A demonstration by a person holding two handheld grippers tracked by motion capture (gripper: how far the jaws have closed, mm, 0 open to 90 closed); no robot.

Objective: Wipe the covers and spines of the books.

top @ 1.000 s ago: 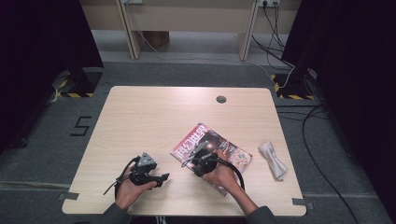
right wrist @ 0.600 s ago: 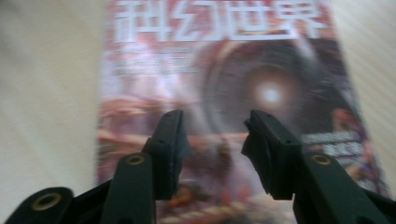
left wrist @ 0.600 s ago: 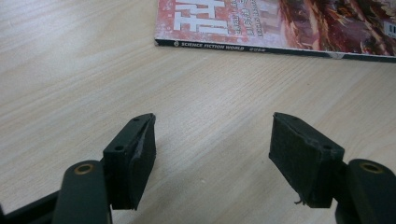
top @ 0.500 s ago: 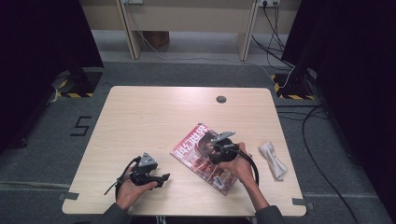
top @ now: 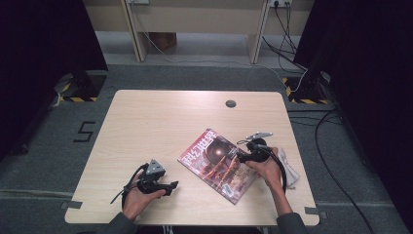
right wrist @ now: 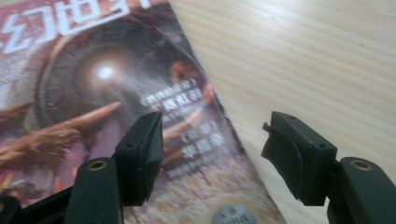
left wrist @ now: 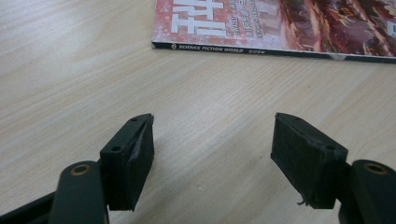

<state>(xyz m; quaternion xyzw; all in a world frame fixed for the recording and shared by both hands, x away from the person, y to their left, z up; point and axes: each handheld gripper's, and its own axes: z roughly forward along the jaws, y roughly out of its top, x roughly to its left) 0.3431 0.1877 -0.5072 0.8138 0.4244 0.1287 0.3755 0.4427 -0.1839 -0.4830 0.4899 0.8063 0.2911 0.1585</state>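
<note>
On a pale wooden desk (top: 146, 122) over grey carpet lies a red-covered magazine (top: 216, 163), flat and askew, right of centre. Right tongs (top: 242, 157), just opening, hover empty at its edge; left tongs (top: 174, 185) rest spread.

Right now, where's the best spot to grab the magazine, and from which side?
Probably the magazine's open long edge on its right, coming in low with the right gripper, which hovers open there. It lies flat and closed on the table, spine facing the left gripper.
</note>
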